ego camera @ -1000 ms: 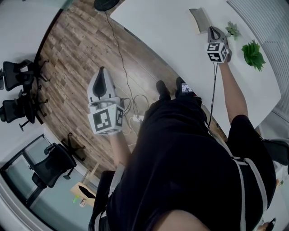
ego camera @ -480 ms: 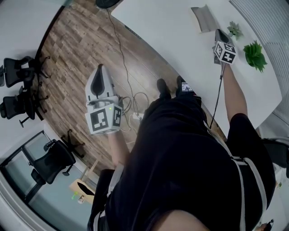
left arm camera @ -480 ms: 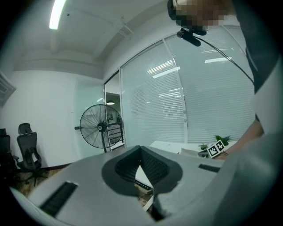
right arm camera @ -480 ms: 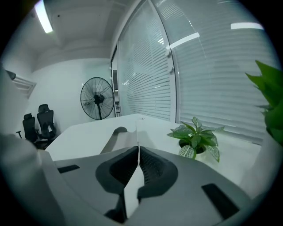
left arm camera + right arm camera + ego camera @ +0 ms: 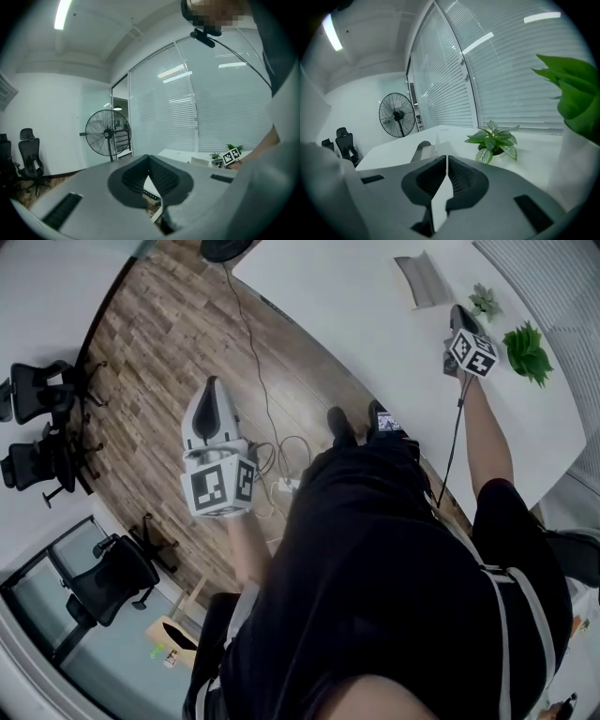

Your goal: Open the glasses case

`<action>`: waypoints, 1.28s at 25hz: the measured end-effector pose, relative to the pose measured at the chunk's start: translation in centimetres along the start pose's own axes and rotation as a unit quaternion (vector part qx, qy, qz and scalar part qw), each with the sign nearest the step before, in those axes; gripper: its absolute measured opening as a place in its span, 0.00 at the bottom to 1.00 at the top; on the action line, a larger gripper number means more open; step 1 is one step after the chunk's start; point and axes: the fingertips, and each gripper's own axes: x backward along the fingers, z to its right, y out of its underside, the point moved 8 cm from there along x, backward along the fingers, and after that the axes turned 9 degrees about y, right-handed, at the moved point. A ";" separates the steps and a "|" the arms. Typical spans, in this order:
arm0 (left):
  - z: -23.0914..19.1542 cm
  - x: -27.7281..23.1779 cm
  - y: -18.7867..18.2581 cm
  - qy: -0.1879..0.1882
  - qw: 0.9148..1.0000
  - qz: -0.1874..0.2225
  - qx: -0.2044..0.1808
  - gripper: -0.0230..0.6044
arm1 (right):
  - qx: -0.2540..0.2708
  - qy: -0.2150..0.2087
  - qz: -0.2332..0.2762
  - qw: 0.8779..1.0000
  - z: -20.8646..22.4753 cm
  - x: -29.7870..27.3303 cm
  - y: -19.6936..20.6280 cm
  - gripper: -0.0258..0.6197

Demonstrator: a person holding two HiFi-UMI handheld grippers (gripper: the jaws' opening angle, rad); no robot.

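Because the glasses case (image 5: 424,279) on the tabletop (image 5: 356,306) appears already open, the right gripper (image 5: 457,315) nearby and the left gripper (image 5: 212,390), held aside, have fingers pressed together, empty.

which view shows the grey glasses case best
The head view: the grey glasses case lies whole and unblocked on the white table. The right gripper view shows it partly behind the jaws; the left gripper view, a tiny sliver far off.

Bare table left, plants right
The table (image 5: 347,310) is bare on its left. A small plant (image 5: 484,302) and a big plant (image 5: 525,351) crowd the right hand-held gripper (image 5: 458,313); the glasses case (image 5: 427,279) lies ahead.
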 end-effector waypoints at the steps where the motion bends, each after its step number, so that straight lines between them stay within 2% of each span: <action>1: 0.0 0.0 0.0 0.000 1.000 0.000 -0.002 0.03 | -0.001 0.001 0.003 1.000 0.0 0.2 -0.1 0.08; 5: 0.1 0.0 0.0 0.007 1.000 0.005 -0.005 0.03 | 0.008 0.000 0.035 0.999 -0.5 1.7 -2.0 0.08; 10: 0.4 -0.2 -0.2 0.015 1.000 0.019 -0.003 0.03 | 0.040 -0.028 0.103 0.993 -2.8 4.9 -7.3 0.07; 15: 0.3 -0.5 -0.7 0.026 0.999 0.036 -0.001 0.03 | 0.087 -0.073 0.182 0.977 -7.7 10.3 -13.1 0.07; 20: -0.5 -1.2 -1.7 0.028 0.998 0.060 -0.008 0.03 | 0.136 -0.077 0.230 0.961 -12.1 16.7 -16.7 0.07; 23: -1.0 -1.6 -2.5 0.027 0.997 0.074 -0.013 0.03 | 0.154 -0.086 0.259 0.950 -14.2 20.2 -17.7 0.07; 27: -1.7 -2.0 -3.1 0.023 0.996 0.081 -0.019 0.03 | 0.197 -0.096 0.282 0.934 -16.9 23.3 -17.0 0.07; 32: -2.3 -2.0 -2.9 0.025 0.996 0.082 -0.019 0.03 | 0.185 -0.093 0.266 0.941 -17.6 24.9 -15.4 0.07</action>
